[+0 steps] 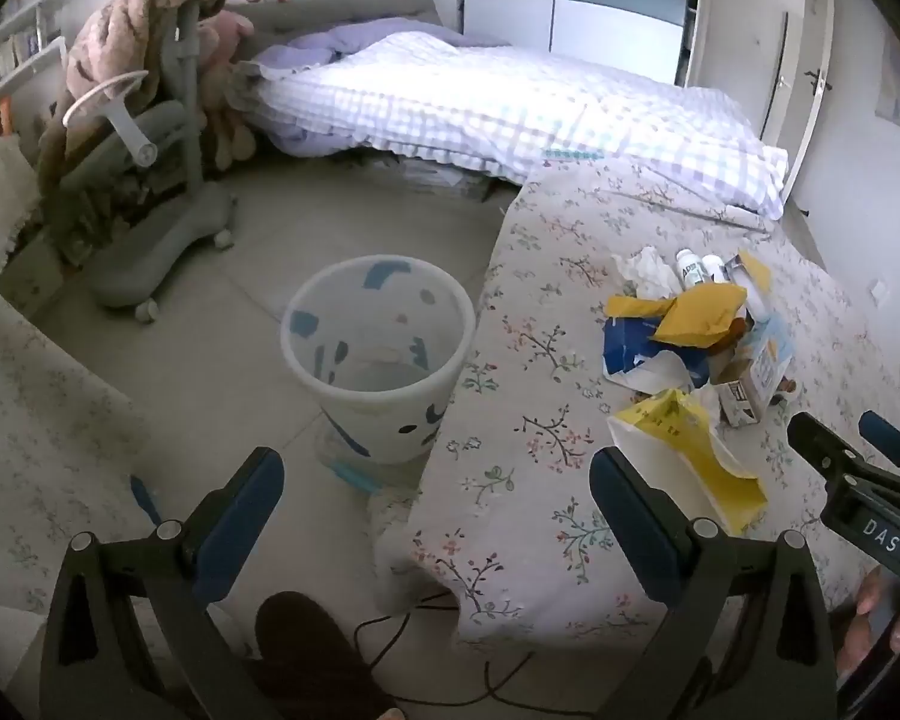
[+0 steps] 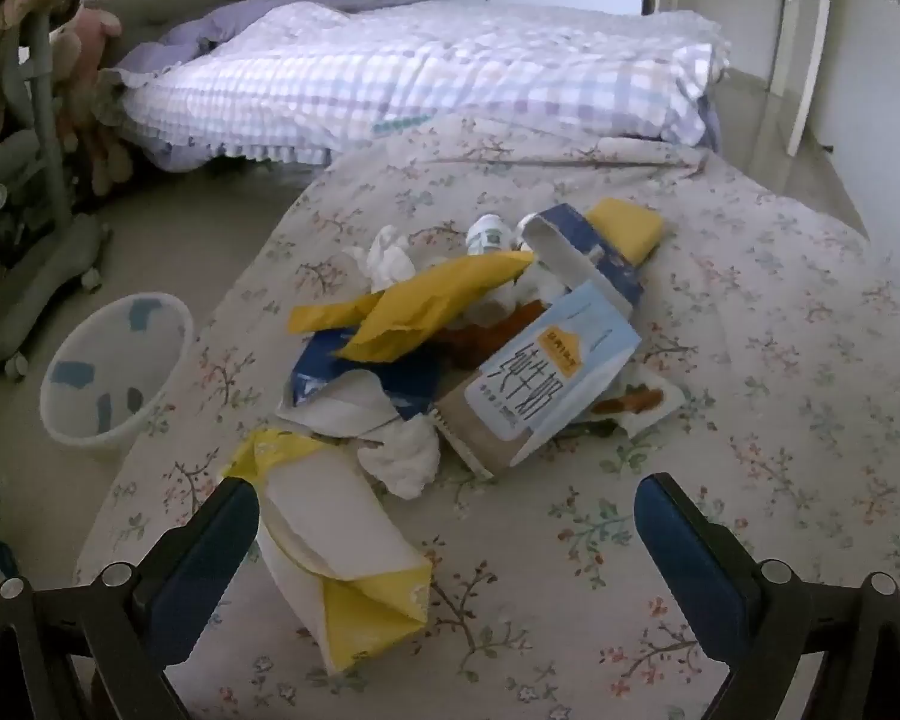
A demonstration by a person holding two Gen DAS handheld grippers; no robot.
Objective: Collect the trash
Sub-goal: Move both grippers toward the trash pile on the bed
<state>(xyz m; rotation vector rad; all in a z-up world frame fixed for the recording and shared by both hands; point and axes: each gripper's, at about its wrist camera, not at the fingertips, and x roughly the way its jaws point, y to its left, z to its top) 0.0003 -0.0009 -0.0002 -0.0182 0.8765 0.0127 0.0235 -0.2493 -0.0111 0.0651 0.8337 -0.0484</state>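
Note:
A pile of trash lies on the floral-cloth table (image 2: pixel 750 360): a yellow and white tissue pack (image 2: pixel 342 564) nearest me, a milk carton (image 2: pixel 540 384), a yellow padded envelope (image 2: pixel 426 306), a blue wrapper (image 2: pixel 330 372), crumpled tissues (image 2: pixel 405 459) and small white bottles (image 2: pixel 486 234). The pile also shows in the left wrist view (image 1: pixel 690 330). A white trash bin (image 1: pixel 378 360) stands on the floor left of the table. My left gripper (image 1: pixel 438 480) is open and empty, above the table's left edge near the bin. My right gripper (image 2: pixel 447 516) is open, just before the tissue pack.
A bed with a checked quilt (image 1: pixel 510 96) lies behind the table. A grey rolling chair (image 1: pixel 150 192) draped with a blanket stands at the back left. A black cable (image 1: pixel 426 630) runs on the floor under the table edge. A door (image 1: pixel 756 30) is at the back right.

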